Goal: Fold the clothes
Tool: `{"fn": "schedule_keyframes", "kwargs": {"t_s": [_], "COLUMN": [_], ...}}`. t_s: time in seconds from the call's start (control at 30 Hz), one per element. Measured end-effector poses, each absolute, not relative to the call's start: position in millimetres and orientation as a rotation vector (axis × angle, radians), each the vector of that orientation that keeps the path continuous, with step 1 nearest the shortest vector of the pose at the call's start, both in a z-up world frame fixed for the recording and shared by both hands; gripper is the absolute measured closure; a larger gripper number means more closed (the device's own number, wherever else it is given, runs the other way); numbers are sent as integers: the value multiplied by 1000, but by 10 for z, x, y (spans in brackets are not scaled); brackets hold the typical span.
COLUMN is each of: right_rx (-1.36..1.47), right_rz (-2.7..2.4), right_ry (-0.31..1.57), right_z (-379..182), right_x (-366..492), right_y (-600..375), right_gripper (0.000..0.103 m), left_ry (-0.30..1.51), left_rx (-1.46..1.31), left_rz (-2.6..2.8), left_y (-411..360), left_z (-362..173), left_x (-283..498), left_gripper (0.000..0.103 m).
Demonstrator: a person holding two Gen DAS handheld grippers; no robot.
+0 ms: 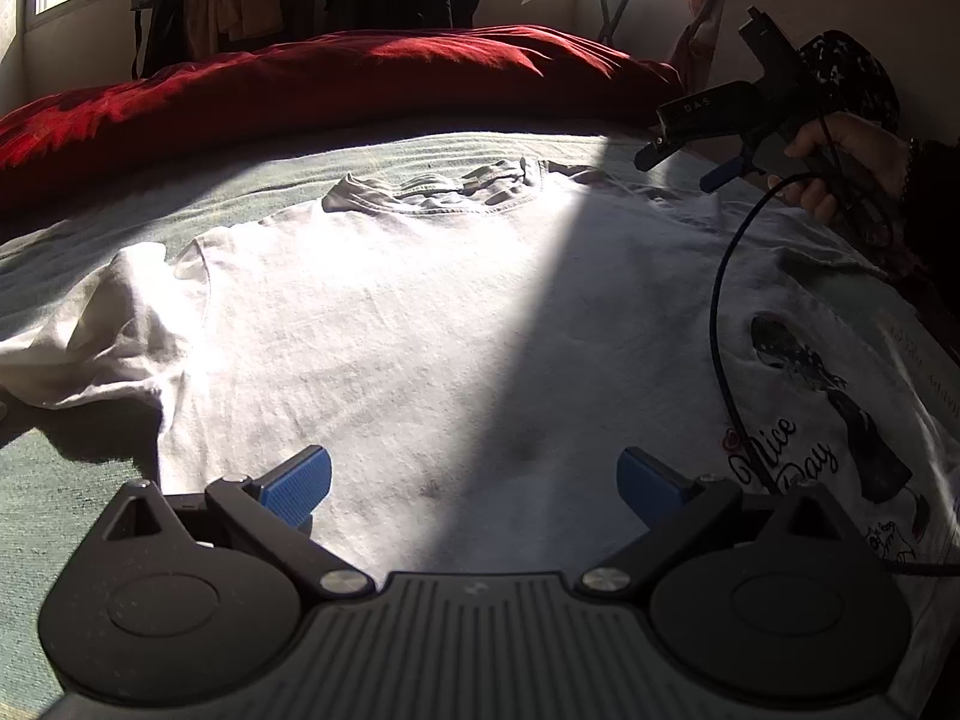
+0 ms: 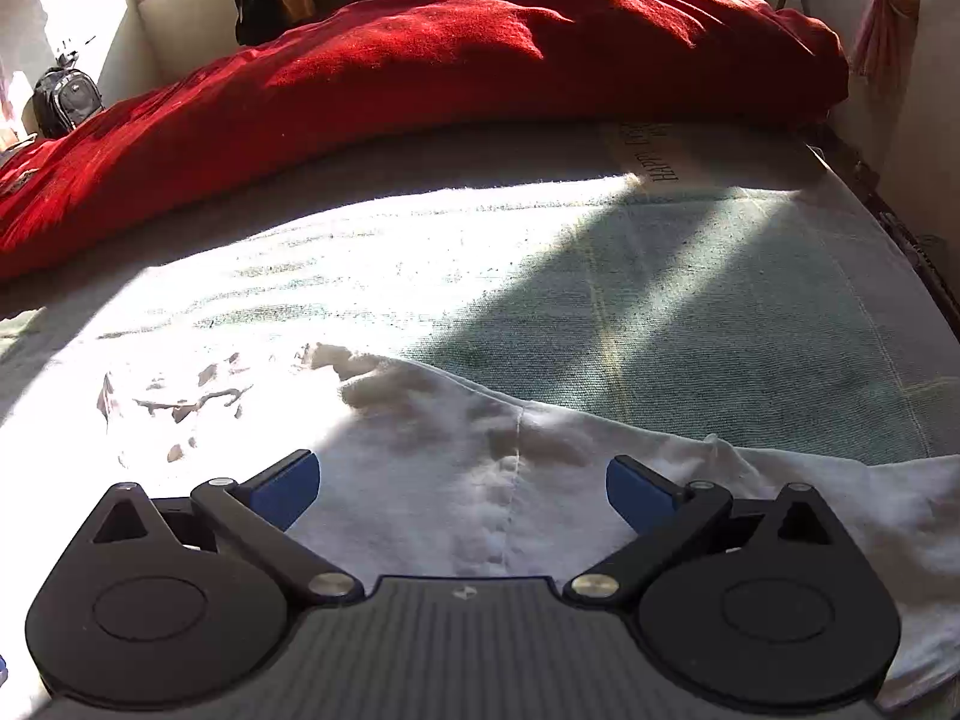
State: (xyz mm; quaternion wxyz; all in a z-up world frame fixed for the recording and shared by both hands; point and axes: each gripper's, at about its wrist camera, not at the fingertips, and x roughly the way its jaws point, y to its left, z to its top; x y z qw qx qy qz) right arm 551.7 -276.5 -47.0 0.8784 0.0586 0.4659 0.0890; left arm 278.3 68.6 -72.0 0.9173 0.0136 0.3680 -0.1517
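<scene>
Left wrist view had a white t-shirt (image 1: 384,324) spread flat, back up, on a pale green bed cover (image 1: 78,480); the right edge was folded over, showing a printed figure (image 1: 840,408); left gripper (image 1: 474,480) hung above the hem, jaws wide apart, nothing between; right gripper (image 2: 462,492) also gaped over the shoulder seam (image 2: 513,468); red duvet (image 1: 336,78) lay beyond

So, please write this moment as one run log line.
left gripper: open, above white T-shirt | right gripper: open, holds nothing, over sleeve seam
</scene>
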Motion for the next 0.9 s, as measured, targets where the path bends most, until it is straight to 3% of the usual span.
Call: {"fn": "schedule_keyframes", "kwargs": {"t_s": [0.13, 0.3, 0.67, 0.9], "right_rx": [152, 104, 138, 139], "right_rz": [171, 191, 230, 112], "right_ry": [1007, 911, 891, 970], "right_z": [-777, -908, -429, -888], "right_x": [5687, 5841, 5390, 5545], "right_y": [-2688, -2558, -2816, -2969], "right_gripper": [0, 0, 0, 0], "left_ry": [755, 759, 744, 752], "left_rx": [20, 1, 1, 13], "left_rz": [-317, -328, -326, -327], "left_y": [698, 723, 718, 689], "left_z": [-732, -754, -715, -733], "left_x": [2795, 2811, 2779, 2792], "left_gripper": [2, 2, 2, 2]}}
